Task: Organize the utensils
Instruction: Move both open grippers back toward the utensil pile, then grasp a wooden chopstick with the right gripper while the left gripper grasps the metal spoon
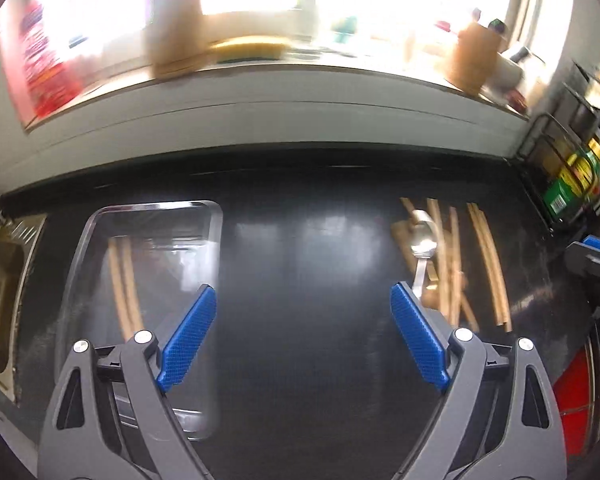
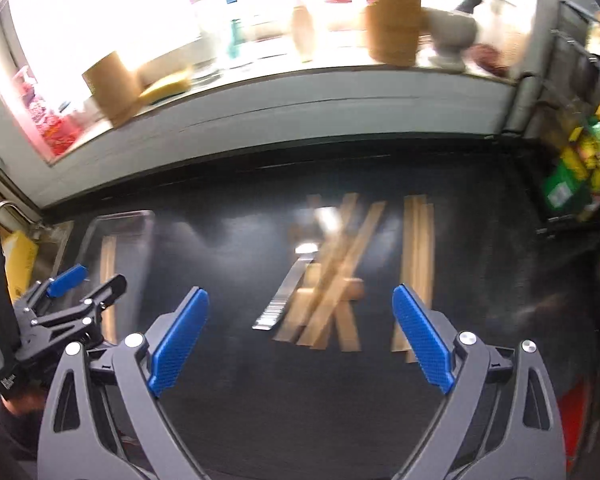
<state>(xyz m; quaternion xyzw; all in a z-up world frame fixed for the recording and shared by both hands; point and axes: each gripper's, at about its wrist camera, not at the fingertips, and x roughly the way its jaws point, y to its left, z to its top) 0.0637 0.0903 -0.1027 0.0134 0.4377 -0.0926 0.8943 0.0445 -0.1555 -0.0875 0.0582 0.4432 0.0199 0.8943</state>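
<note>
A clear plastic tray point(image 1: 216, 240) lies on the dark counter at the left with wooden sticks point(image 1: 122, 280) inside it. To the right lies a loose heap of wooden utensils point(image 1: 456, 264) with a metal spoon point(image 1: 423, 240) on top. My left gripper point(image 1: 302, 296) hangs open above bare counter between tray and heap, nothing between its blue pads. My right gripper point(image 2: 300, 300) is open too, above the blurred heap point(image 2: 332, 280) and the metal spoon point(image 2: 288, 292), holding nothing. The left gripper point(image 2: 76, 280) shows at the left of the right wrist view, over the tray point(image 2: 140, 220).
A sink point(image 1: 0, 280) lies left of the tray. A wire rack point(image 1: 568, 168) with coloured packets stands at the right. The window sill behind holds a wooden block point(image 1: 176, 24), a sponge point(image 1: 248, 48) and a wooden holder point(image 1: 476, 56). Something red point(image 1: 572, 400) sits at the lower right.
</note>
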